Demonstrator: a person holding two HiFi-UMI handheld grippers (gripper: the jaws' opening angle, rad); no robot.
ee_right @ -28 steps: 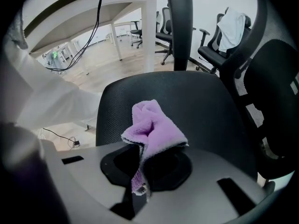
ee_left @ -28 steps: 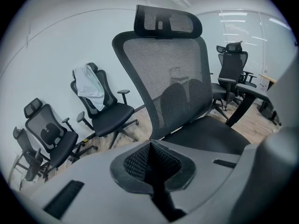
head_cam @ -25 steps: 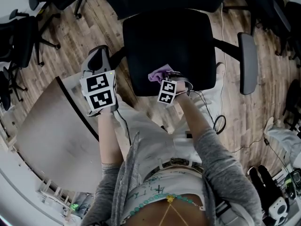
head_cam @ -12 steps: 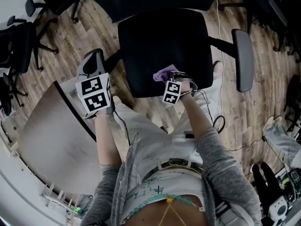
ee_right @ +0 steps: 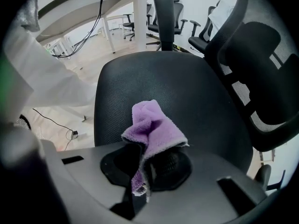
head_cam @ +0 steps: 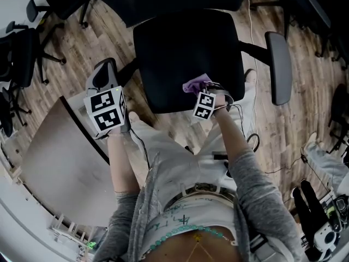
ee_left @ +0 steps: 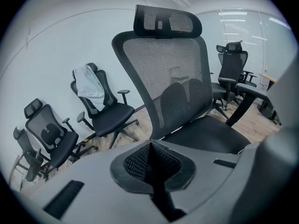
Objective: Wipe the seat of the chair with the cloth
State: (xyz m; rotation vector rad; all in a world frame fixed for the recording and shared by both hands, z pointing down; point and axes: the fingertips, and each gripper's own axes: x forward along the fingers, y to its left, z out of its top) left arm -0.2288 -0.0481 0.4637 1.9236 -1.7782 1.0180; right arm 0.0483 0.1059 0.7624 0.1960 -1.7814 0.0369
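The right gripper (ee_right: 142, 164) is clamped on the small purple fleece cloth (ee_right: 152, 125), which bunches up from its jaws over the black mesh chair seat (head_cam: 185, 48), near the front edge; the left gripper (ee_left: 152, 167), jaws together and empty, is off the seat's left edge

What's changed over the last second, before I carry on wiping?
The right gripper, shut on the cloth, moved to the right along the front part of the seat, taking the cloth with it. Nothing was taken hold of or let go. The left gripper stayed shut and empty, off to the left of the seat.
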